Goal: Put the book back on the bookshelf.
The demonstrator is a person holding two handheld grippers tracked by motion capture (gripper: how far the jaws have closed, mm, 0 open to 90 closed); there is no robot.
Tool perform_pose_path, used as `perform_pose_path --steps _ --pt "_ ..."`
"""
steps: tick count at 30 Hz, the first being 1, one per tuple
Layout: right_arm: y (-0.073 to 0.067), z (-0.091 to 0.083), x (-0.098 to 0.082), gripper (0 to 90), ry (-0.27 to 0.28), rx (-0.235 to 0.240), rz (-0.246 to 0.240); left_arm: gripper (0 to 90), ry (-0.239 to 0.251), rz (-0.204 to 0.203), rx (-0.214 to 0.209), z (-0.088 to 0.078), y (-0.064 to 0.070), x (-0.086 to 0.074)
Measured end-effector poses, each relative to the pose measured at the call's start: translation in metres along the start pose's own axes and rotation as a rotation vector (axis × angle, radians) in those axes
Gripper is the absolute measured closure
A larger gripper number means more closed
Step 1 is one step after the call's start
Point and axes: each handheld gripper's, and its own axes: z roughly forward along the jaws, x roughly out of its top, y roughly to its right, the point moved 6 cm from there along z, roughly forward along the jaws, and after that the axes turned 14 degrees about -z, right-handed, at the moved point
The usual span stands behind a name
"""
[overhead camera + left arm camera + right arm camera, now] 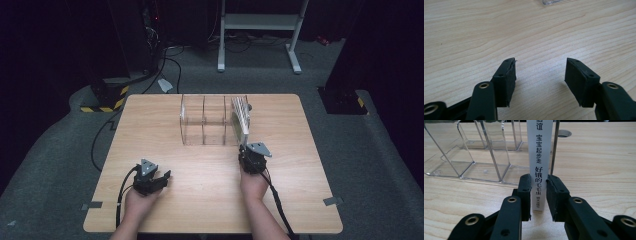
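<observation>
On the tabletop [210, 175] the clear rack [207, 122] holds the thin white book [540, 157] upright at its right end. My right claw [539, 195] is clamped on its spine; I'd move it straight, keeping it upright. My left claw [540, 75] rests apart, holding nothing.

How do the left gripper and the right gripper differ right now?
The left gripper stands open with nothing between its fingers, while the right gripper is shut on the spine of a white book. The left gripper sits over bare table near the front edge; the right gripper reaches up to the clear organizer, where the book stands at the right end. Both have black fingers and are held by hand.
</observation>
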Motion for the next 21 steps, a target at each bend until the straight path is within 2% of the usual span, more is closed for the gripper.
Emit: perform_pose_path --steps 17,21 --pt "0.0008 0.0024 0.0034 73.4 0.002 -0.008 0.001 42.2 0.002 -0.001 -0.002 -0.0002 0.0002 0.0" --pt "0.0008 0.0011 0.0043 69.3 0.008 0.001 0.015 42.2 0.002 -0.001 -0.002 -0.0002 0.0002 0.0"
